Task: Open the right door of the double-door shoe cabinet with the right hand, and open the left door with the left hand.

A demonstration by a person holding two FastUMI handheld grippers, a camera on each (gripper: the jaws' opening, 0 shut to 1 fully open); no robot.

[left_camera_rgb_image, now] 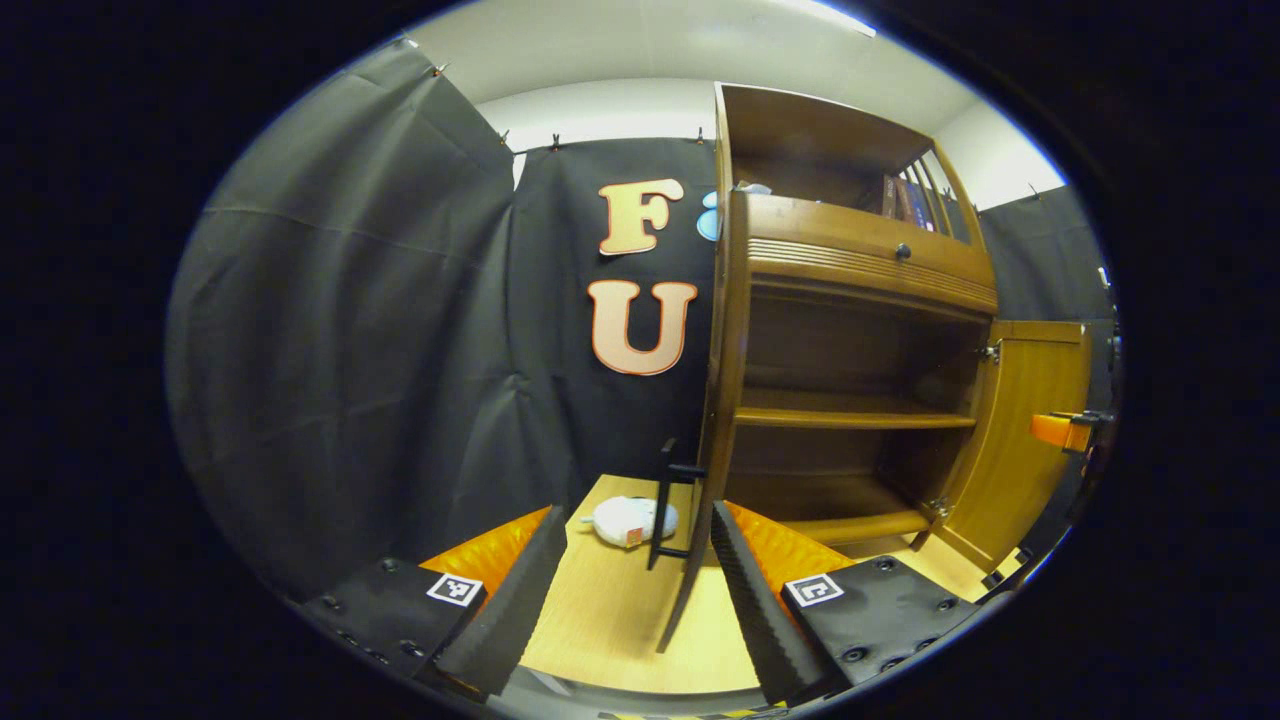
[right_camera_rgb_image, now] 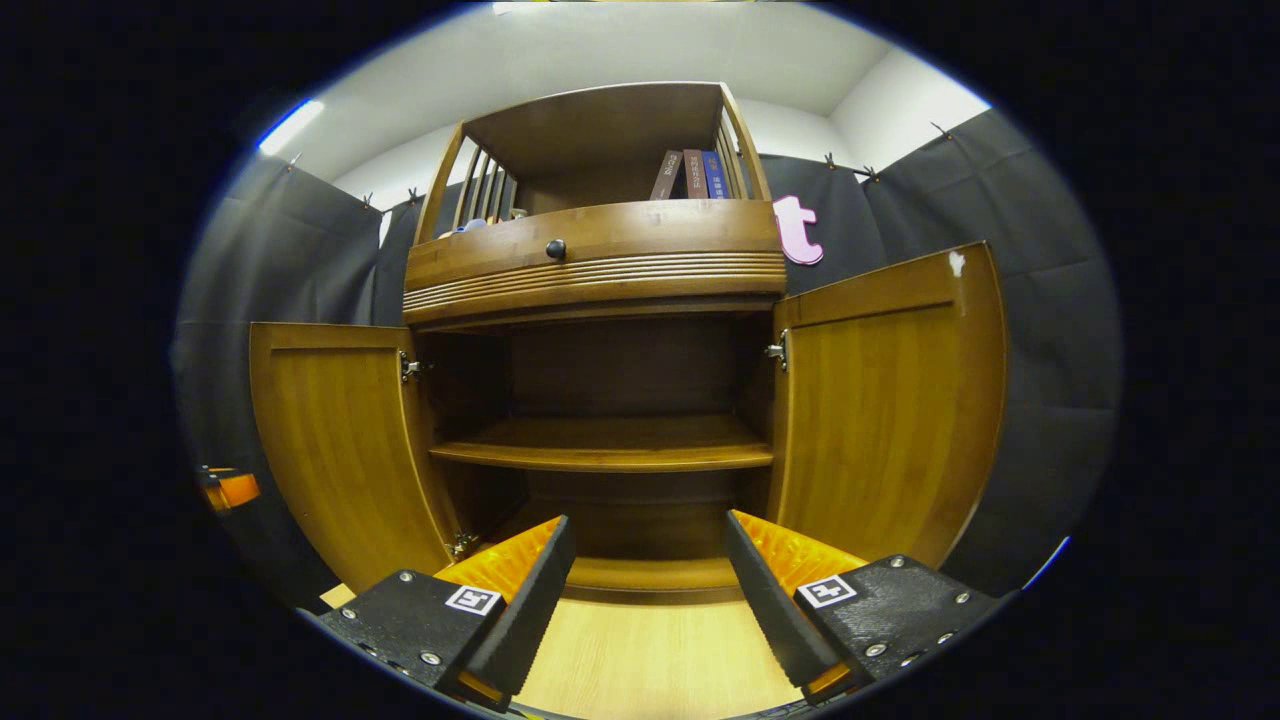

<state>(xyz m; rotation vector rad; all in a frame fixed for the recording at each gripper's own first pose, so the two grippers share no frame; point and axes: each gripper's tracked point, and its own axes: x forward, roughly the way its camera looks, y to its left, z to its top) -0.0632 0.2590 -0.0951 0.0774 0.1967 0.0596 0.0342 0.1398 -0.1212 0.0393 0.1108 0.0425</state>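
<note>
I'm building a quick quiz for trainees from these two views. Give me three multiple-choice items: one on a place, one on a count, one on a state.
1. Where are the books?
A. top open shelf
B. floor
C. bottom shelf

2. How many round knobs are on the drawer front?
A. three
B. one
C. two

3. What state are the cabinet doors in?
A. both shut
B. one open
C. both open

Key: 1 A, the books stand behind the top rail; 2 B, a single dark knob shows; 3 C, the left door and right door both stand swung out, baring the shelves.
</note>
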